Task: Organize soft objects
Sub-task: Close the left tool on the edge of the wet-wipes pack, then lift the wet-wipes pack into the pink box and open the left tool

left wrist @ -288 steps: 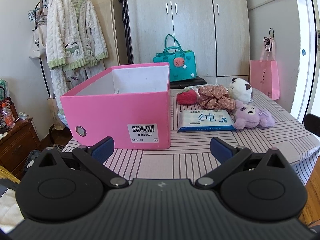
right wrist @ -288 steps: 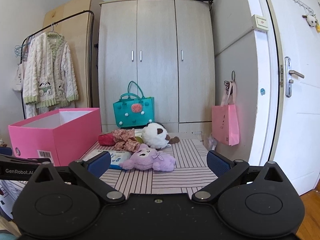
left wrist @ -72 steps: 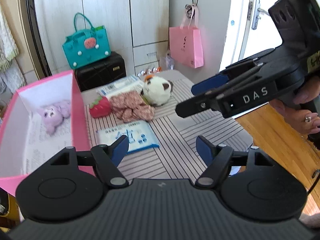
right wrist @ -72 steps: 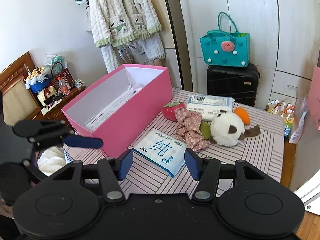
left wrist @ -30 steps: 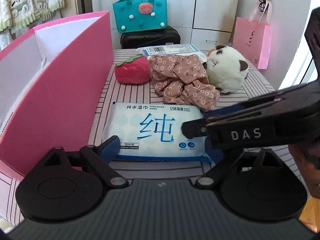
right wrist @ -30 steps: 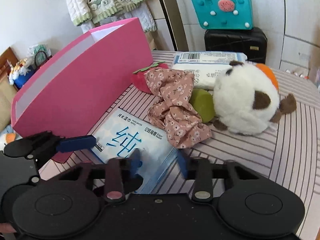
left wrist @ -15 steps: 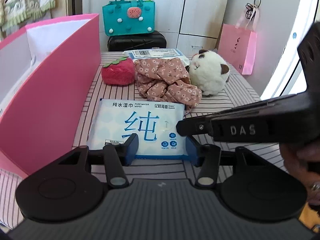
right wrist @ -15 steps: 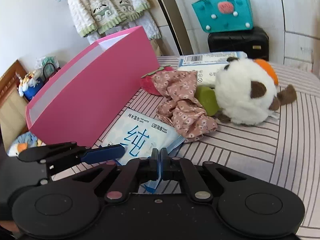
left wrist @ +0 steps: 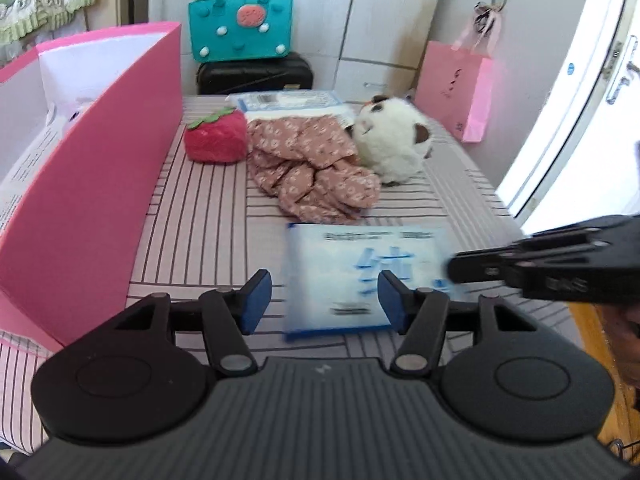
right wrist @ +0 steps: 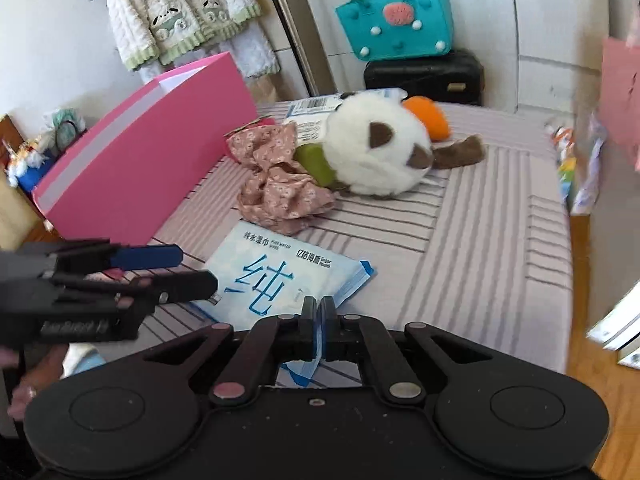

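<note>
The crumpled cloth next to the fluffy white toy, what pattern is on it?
The crumpled cloth is dusty pink with tiny white flowers, clearest in the left wrist view.

You see a glossy plastic wipes pack [right wrist: 280, 276] on a striped woven cloth table cover [right wrist: 480, 240]. The pink box [left wrist: 80, 200] looks like smooth matt card. The white toy [right wrist: 376, 152] and strawberry [left wrist: 218, 138] are fuzzy plush; the floral cloth [left wrist: 312, 172] is thin, crumpled fabric.
</note>
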`<move>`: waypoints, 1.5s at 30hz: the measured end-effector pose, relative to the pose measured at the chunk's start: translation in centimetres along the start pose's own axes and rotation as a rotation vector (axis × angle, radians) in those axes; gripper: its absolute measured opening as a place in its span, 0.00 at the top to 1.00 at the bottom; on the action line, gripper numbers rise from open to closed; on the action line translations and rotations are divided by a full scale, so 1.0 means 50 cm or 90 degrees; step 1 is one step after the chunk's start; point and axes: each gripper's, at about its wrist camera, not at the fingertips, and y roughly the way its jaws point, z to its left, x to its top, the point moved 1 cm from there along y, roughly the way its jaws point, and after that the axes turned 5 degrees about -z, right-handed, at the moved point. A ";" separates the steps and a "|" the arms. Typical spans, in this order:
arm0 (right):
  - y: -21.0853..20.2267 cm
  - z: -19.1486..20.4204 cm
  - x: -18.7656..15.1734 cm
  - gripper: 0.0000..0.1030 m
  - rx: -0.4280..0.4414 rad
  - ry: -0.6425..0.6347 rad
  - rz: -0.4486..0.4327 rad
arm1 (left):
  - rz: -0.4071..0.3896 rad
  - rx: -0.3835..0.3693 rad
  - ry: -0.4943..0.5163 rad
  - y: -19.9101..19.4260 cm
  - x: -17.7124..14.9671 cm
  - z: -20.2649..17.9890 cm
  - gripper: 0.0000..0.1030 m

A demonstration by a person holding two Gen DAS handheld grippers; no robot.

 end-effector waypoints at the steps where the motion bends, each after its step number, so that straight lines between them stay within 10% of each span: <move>1: -0.002 0.004 -0.004 0.90 -0.018 -0.017 -0.008 | 0.005 0.007 -0.001 0.007 0.001 0.001 0.44; 16: -0.008 -0.009 -0.051 0.61 -0.004 0.089 -0.041 | 0.032 -0.033 -0.024 0.043 -0.002 0.012 0.64; 22: -0.001 0.012 -0.052 0.60 -0.025 0.057 -0.045 | 0.065 -0.083 -0.069 0.052 0.007 0.037 0.78; 45: -0.041 0.069 -0.040 0.64 -0.034 0.037 -0.034 | 0.056 -0.111 0.009 -0.010 -0.002 0.011 0.78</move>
